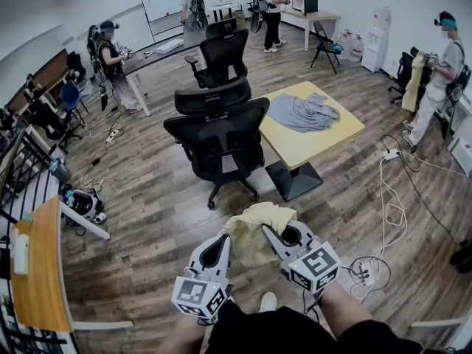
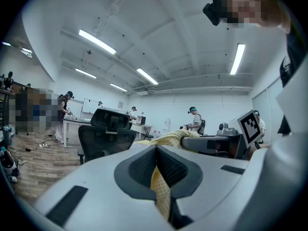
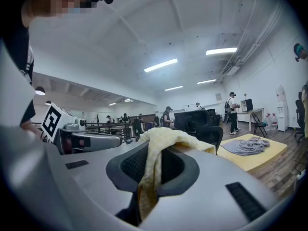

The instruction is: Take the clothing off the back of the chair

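A pale yellow garment (image 1: 254, 223) hangs bunched between my two grippers, low in the head view and just in front of my body. My left gripper (image 1: 220, 251) is shut on one edge of it; the yellow cloth (image 2: 161, 189) runs pinched between its jaws. My right gripper (image 1: 279, 236) is shut on the other side, with the cloth (image 3: 154, 150) draped over and down through its jaws. The black mesh office chair (image 1: 217, 135) stands a step ahead, its backrest bare. Both grippers are well short of it.
A yellow square table (image 1: 313, 150) beside the chair carries a crumpled grey garment (image 1: 302, 113). A second black chair (image 1: 221, 57) stands behind. Cables and a power strip (image 1: 391, 155) lie on the floor at right. A wooden desk (image 1: 40, 271) is at left. Several people work around the room.
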